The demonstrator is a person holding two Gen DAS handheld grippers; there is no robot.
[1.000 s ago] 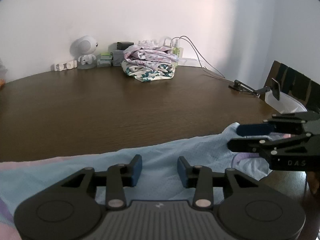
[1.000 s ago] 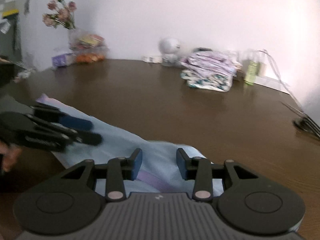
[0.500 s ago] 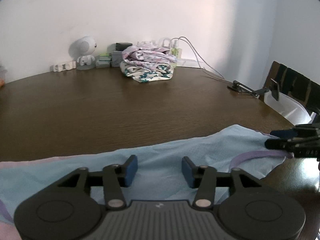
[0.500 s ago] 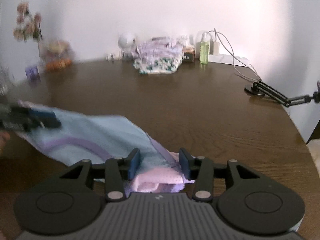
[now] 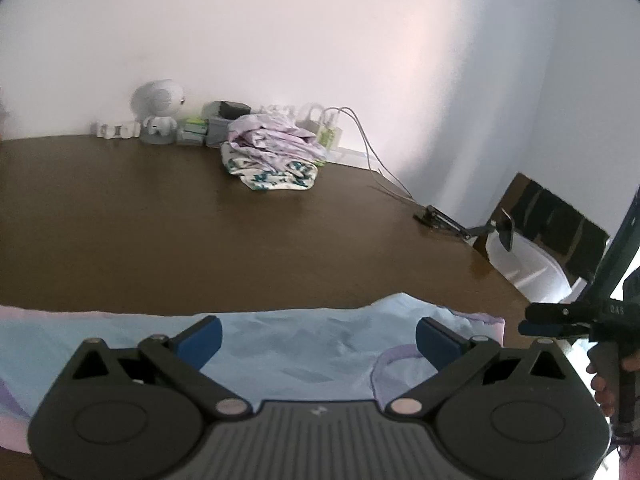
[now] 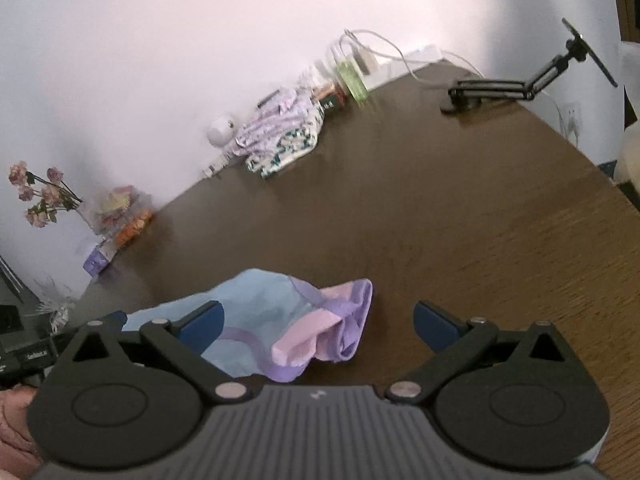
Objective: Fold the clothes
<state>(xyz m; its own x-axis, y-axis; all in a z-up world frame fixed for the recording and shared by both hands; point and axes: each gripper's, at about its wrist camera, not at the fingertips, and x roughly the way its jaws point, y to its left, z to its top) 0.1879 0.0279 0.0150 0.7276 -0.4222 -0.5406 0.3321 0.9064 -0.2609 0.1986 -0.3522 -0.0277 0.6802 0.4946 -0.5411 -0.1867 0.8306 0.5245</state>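
A light blue garment (image 5: 304, 344) with lilac and pink trim lies spread along the near edge of the brown table (image 5: 200, 232). My left gripper (image 5: 319, 336) is open above its middle, holding nothing. My right gripper (image 6: 318, 324) is open just behind the garment's bunched lilac and pink end (image 6: 320, 336), holding nothing. The right gripper also shows at the right edge of the left wrist view (image 5: 560, 322), just off the garment's end. A pile of folded patterned clothes (image 5: 272, 158) sits at the far side of the table.
A white toy robot (image 5: 158, 114), small boxes and chargers with cables (image 5: 360, 140) line the back wall. A black clamp arm (image 5: 460, 226) sits at the table's right edge by a chair (image 5: 552, 236). Flowers (image 6: 38, 196) and snacks stand at the far left.
Both grippers have opened wide and let go of the garment. The right gripper swung right and tilted, and the garment's right end now lies bunched on the table.
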